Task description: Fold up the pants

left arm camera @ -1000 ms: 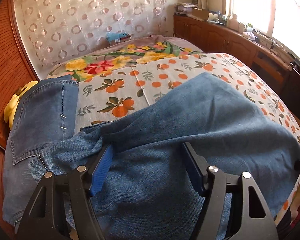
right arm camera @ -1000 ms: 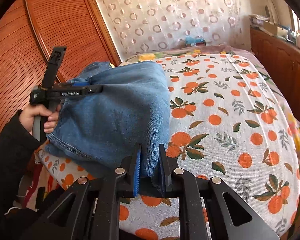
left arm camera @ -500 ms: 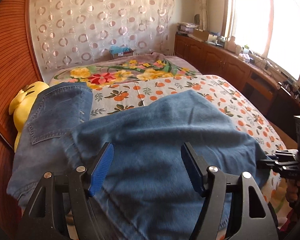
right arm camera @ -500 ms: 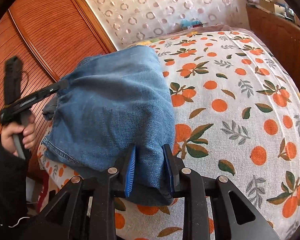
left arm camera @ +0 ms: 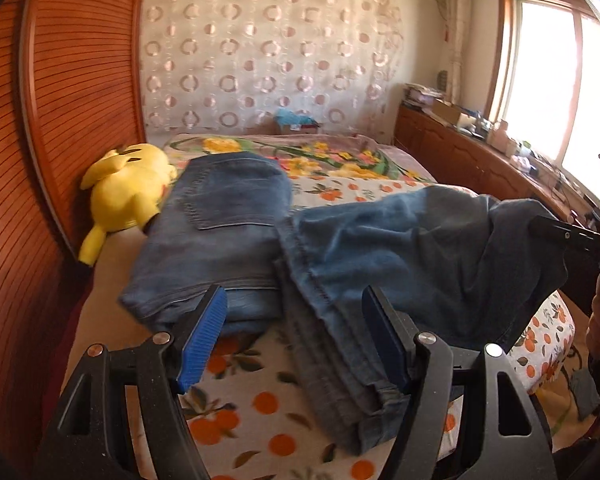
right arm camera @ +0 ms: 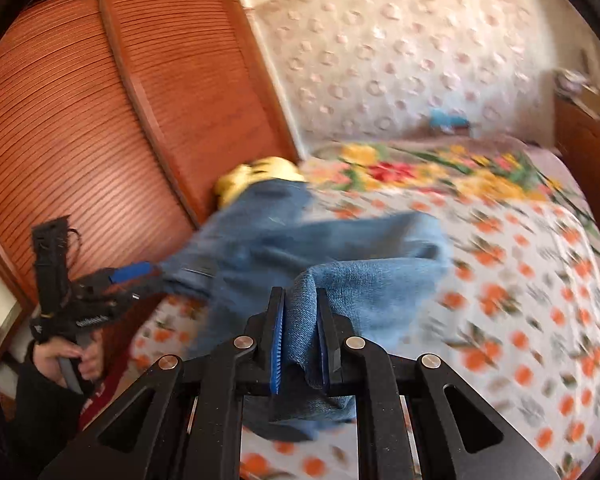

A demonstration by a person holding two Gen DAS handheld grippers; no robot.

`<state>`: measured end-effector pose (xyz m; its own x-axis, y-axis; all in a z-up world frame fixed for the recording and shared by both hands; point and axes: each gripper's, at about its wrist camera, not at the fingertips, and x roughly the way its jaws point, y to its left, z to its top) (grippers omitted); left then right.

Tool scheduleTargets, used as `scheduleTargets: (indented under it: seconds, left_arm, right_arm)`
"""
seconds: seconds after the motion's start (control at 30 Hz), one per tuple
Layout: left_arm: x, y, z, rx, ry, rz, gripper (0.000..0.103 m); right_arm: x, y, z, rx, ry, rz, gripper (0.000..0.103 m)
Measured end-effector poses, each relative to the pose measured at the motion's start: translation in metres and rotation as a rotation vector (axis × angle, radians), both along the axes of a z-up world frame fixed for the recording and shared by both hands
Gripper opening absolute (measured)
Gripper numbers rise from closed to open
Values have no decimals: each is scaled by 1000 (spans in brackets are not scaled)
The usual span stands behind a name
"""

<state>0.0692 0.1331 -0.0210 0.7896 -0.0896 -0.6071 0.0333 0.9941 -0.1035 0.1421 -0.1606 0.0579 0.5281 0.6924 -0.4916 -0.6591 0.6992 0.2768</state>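
Observation:
Blue jeans [left arm camera: 228, 220] lie on the bed at the left, the back pocket facing up. One leg [left arm camera: 420, 248] is lifted off the sheet and stretches right to my right gripper [left arm camera: 572, 236]. In the right wrist view, which is blurred, my right gripper [right arm camera: 299, 294] has a bunch of denim [right arm camera: 300, 332] pressed between its pads, and its jaws are closing. My left gripper [left arm camera: 293, 296] stands wide open above the sheet. A hemmed strip of the leg runs along its right pad [left arm camera: 384, 340]; the left pad [left arm camera: 204, 336] is free. It also shows as left gripper [right arm camera: 128, 276].
A yellow plush toy [left arm camera: 128, 188] lies beside the jeans against the slatted wooden wardrobe [left arm camera: 40, 160]. The orange-print bedsheet [left arm camera: 260, 420] covers the bed. A low wooden cabinet [left arm camera: 460, 160] with clutter runs under the window on the right. A hand [right arm camera: 64, 356] holds the left gripper's handle.
Both grippers rose and drew back from the bed. The right one lifted the leg of the jeans off the sheet. Sheet now shows under the left fingers.

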Motion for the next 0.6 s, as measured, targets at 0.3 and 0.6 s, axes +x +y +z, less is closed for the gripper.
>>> scheduleTargets:
  seconds: [0.3, 0.6]
  left_arm:
    - [-16, 36, -1, -29, -21, 75, 71]
    - [-8, 24, -4, -50, -11, 31, 71]
  right_arm:
    - [-17, 100, -34, -31, 60, 229, 14]
    - [-16, 110, -71, -66, 90, 266, 13]
